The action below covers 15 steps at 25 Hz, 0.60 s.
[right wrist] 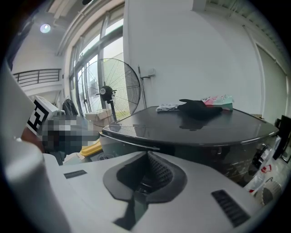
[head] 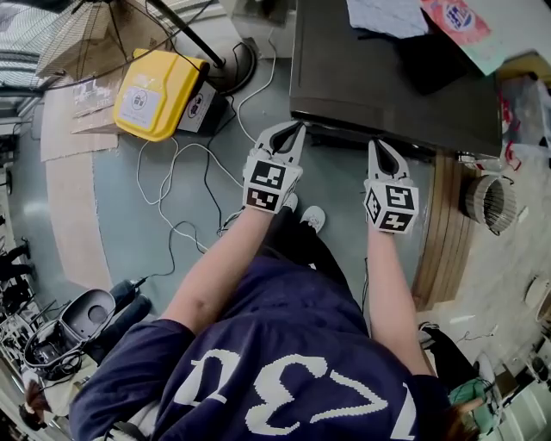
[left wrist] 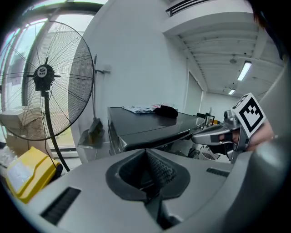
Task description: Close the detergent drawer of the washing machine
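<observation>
Left gripper (head: 295, 129) and right gripper (head: 376, 146), each pressed together on nothing, hover just before the washer's (head: 387, 77) front edge, where the drawer is hidden, so closing looks not yet begun.

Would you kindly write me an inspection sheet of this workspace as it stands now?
Surface: dark washing machine top, partly covered with loose items.
Job's things: the detergent drawer cannot be made out in any view.
Clutter: pale cloth, pink packet and black item on the machine; yellow case on the floor.
Grippers: left gripper and right gripper both shut and empty, pointing at the machine's front edge.
Cables: white cable looped across the floor.
Surroundings: standing fan at left, ribbed hose at right.
</observation>
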{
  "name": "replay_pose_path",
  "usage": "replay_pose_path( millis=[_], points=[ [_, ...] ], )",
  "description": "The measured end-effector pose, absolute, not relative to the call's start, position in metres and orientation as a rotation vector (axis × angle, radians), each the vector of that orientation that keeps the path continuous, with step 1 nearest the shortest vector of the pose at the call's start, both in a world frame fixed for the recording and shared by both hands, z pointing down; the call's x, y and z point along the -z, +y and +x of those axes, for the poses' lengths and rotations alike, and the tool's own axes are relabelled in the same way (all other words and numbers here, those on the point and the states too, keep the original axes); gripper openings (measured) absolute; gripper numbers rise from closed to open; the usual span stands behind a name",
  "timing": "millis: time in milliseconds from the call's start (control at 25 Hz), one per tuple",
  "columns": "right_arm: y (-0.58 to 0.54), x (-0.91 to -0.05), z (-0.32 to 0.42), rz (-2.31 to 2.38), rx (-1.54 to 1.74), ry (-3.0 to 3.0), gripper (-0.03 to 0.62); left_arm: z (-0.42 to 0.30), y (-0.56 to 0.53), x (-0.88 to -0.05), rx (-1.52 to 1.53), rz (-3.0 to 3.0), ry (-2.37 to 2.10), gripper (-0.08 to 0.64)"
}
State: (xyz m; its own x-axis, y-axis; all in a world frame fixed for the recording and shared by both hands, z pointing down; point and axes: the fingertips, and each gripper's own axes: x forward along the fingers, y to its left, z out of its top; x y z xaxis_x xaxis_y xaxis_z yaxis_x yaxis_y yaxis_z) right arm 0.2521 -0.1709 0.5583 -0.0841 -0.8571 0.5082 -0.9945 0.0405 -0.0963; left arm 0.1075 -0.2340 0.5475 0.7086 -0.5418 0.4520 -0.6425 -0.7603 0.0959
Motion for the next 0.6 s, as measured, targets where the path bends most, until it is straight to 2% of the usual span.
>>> replay_pose_path(
  millis=[600],
  points=[
    [-0.1744, -0.5592, 0.2531, 1.902, -0.603, -2.007, 0.017, 0.1079, -0.2365, -0.5493, -0.612, 2.694, -0.929, 0.020]
  ],
)
